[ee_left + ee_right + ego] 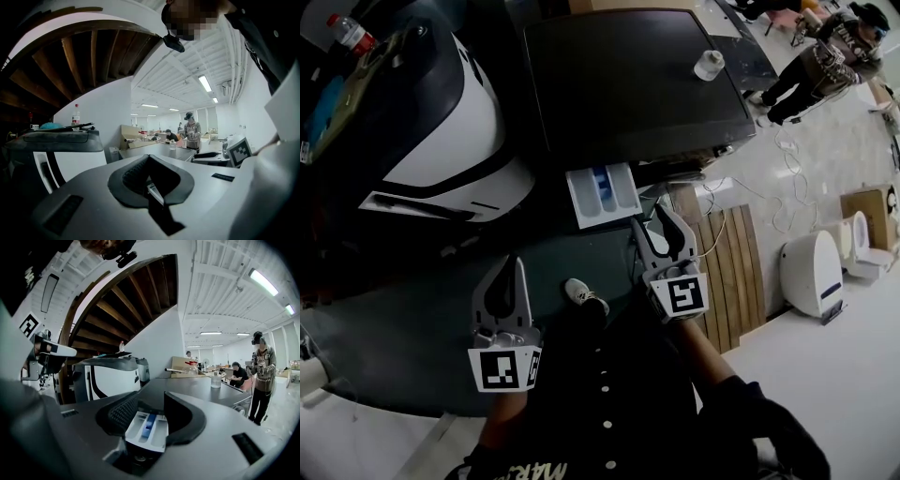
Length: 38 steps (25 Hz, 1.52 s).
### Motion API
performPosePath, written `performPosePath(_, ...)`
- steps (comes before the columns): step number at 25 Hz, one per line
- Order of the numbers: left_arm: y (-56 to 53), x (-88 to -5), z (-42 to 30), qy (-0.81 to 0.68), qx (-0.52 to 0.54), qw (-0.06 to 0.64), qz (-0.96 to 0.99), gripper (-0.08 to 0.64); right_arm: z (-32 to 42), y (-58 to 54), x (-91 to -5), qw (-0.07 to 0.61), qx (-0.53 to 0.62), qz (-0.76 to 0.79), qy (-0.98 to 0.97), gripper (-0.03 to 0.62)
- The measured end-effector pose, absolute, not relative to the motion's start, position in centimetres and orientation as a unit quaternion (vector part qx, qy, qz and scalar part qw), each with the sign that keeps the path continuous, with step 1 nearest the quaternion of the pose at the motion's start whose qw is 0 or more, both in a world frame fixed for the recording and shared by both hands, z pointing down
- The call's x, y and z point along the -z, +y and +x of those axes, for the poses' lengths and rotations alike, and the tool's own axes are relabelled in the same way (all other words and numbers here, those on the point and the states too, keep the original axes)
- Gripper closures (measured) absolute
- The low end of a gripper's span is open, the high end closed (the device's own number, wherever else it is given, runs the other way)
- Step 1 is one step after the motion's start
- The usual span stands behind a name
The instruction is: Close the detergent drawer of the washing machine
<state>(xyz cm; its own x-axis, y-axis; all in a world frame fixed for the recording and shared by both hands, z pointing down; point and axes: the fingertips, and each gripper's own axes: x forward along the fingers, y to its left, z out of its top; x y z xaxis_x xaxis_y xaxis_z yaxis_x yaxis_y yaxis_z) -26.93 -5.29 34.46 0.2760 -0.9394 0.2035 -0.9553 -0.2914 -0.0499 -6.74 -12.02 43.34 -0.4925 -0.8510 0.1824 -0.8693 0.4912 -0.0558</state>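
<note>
- Drawer (602,194) stands open, jutting from the washing machine (637,84) front, long axis running from the machine towards the person.
- Right hand-held gripper (659,230) is nearer, jaws spread and empty, with the drawer's front edge just ahead, framed between them. A straight push along that axis looks right.
- Left hand-held gripper (514,277) hangs further back, tips together, holding nothing.
- Count: one drawer, one washing machine, two hand-held grippers.
</note>
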Motion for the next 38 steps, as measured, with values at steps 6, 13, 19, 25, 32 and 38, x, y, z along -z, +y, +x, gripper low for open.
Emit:
performPosePath(6, -5.3, -35.6, -26.3, -0.576, -0.113, 0.048, 0.808, 0.546, -6.8, -11.6, -47.1, 0.091, -0.085, 0.509, -0.852, 0.416)
performPosePath(13, -5.2, -36.9, -25.9, -0.564, -0.121, 0.058, 0.815, 0.546, -7.0, -10.3, -51.5, 0.138, -0.119, 0.514, -0.838, 0.416)
performPosePath(19, -4.5, -37.9, -25.6, -0.556, -0.126, 0.066, 0.819, 0.546, -7.4, -9.0, -54.0, 0.155, -0.139, 0.520, -0.828, 0.416)
performPosePath(25, -3.9, -38.8, -25.7, -0.553, -0.130, 0.075, 0.819, 0.546, -7.8, -8.2, -56.3, 0.160, -0.160, 0.524, -0.821, 0.416)
performPosePath(32, -3.5, -39.6, -26.1, -0.553, -0.132, 0.085, 0.818, 0.546, -8.2, -7.8, -58.7, 0.171, -0.177, 0.529, -0.812, 0.414)
performPosePath(38, -3.3, -39.8, -26.8, -0.556, -0.130, 0.089, 0.816, 0.546, -8.7, -8.5, -59.4, 0.181, -0.175, 0.542, -0.802, 0.407)
